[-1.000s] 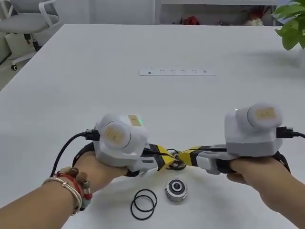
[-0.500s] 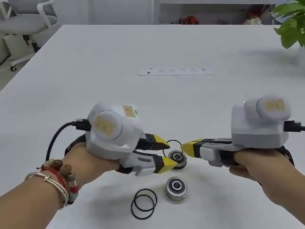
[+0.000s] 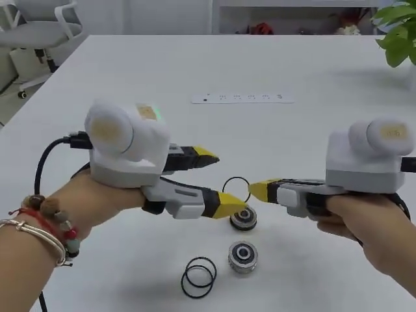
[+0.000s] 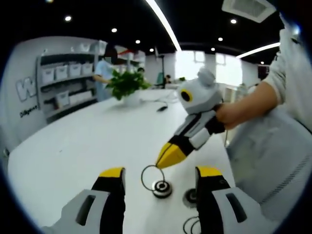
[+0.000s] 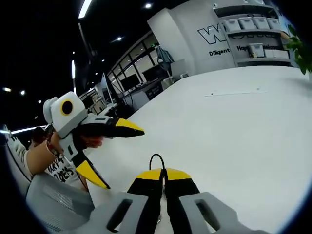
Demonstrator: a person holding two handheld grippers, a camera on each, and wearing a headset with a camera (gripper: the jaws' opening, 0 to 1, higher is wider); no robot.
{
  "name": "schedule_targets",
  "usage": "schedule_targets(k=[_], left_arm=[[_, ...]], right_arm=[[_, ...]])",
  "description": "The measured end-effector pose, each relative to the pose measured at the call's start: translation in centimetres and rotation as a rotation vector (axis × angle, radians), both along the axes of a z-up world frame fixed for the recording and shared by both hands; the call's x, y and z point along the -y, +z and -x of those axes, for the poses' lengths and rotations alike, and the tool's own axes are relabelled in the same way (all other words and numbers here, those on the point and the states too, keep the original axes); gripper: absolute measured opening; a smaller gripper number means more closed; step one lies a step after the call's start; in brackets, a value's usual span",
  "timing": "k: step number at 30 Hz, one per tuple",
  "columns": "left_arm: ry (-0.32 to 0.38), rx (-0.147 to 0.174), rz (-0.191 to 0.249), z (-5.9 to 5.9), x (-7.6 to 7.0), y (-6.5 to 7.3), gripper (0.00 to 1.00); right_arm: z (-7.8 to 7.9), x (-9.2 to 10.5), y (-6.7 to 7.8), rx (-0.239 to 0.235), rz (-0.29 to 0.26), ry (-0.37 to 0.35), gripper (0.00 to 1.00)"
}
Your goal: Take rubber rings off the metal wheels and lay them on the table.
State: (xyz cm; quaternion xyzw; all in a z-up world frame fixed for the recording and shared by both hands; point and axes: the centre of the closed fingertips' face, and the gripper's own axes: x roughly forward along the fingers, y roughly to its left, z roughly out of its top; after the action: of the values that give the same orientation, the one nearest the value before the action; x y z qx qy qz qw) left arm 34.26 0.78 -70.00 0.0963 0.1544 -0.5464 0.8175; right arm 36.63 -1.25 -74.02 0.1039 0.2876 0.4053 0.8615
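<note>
Fingers [image 3: 208, 156] of the left gripper [image 3: 222, 182] are wide apart in the head view, with nothing between them. One yellow tip is up high. The other is down low, just beside a metal wheel [image 3: 243, 219] that lies on the white tabletop [image 3: 130, 78]. The right gripper [image 3: 255, 190] has its fingers pressed together on a thin black rubber ring [image 3: 235, 178]. The ring stands up just above that wheel, and I cannot tell if it touches the wheel. A second metal wheel [image 3: 242, 255] lies nearer the person. Two loose rubber rings [image 3: 198, 276] lie flat beside it, one partly over the other. A white power strip [image 3: 238, 98] lies far back on the tabletop.

In the left gripper view, the left gripper [image 4: 161, 173] shows its own two fingers standing apart at the bottom. The right gripper [image 4: 168, 156] comes in from the right, held by a hand [image 4: 236, 109]. Its yellow tip pinches the rubber ring [image 4: 152, 166], right by the metal wheel [image 4: 162, 188]. The second metal wheel [image 4: 191, 196] lies just beside that one.

In the right gripper view, the right gripper [image 5: 163, 174] has its fingers tight together, and the rubber ring [image 5: 156, 155] pokes up from between the tips. The left gripper [image 5: 123, 159] is on the left, with its fingers spread wide.
</note>
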Motion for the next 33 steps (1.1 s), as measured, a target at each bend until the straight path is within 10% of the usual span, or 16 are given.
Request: schedule_targets(k=[13,24,33], left_arm=[[0.054,0.057,0.094,0.9,-2.6,5.5,0.79],[0.115,0.102,-0.035,2.9,-6.8,4.3,0.87],[0.147,0.069,-0.045,4.8,-8.9,2.8,0.88]], right_arm=[[0.5,-0.8,1.4,0.011,-0.041,0.01,0.0],[1.4,-1.6,2.4,0.005,-0.076,0.034,0.0],[2.2,-2.4,2.7,-0.01,-0.102,0.068,0.0]])
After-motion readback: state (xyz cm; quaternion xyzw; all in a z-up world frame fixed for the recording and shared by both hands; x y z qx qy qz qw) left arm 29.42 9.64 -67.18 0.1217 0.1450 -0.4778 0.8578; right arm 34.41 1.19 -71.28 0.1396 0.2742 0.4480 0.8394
